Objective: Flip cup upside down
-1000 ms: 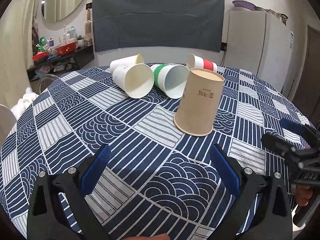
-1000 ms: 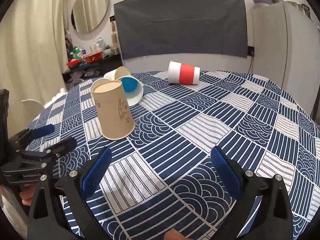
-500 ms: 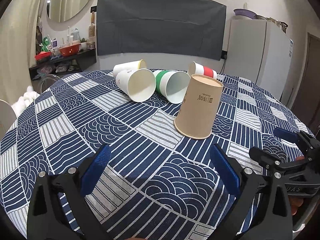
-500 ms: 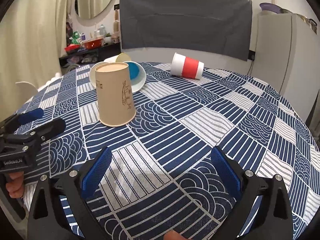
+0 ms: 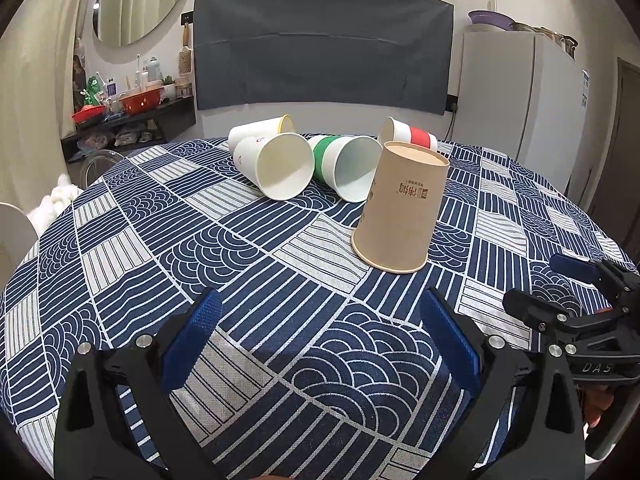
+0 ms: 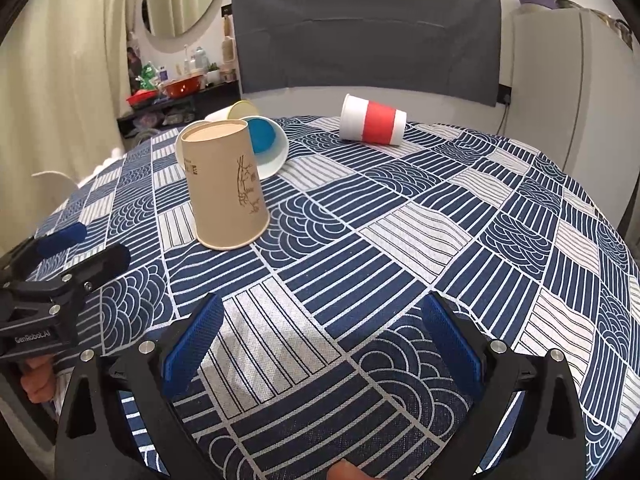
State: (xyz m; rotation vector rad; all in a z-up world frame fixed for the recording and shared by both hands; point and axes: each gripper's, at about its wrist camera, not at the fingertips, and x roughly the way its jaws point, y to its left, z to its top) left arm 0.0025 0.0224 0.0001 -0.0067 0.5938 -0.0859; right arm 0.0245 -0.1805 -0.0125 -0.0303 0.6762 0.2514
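A brown paper cup (image 5: 402, 208) stands upside down, rim on the blue patterned tablecloth (image 5: 200, 248); it also shows in the right wrist view (image 6: 225, 184). My left gripper (image 5: 324, 340) is open and empty, held near the table's front edge, short of the cup. My right gripper (image 6: 324, 340) is open and empty, to the right of the cup and nearer the edge. Each gripper shows at the side of the other's view, the right gripper (image 5: 560, 292) and the left gripper (image 6: 68, 256).
Several cups lie on their sides behind the brown one: a white cup (image 5: 276, 164), a green-banded cup (image 5: 346, 166), a yellow-rimmed cup (image 5: 260, 130) and a red-banded cup (image 6: 372, 120). A grey headboard-like panel (image 5: 320, 44) and a fridge (image 5: 520, 100) stand beyond the table.
Both grippers have drawn back slightly and lowered toward the table's near edge; the brown cup stands still, upside down. Both stay open.
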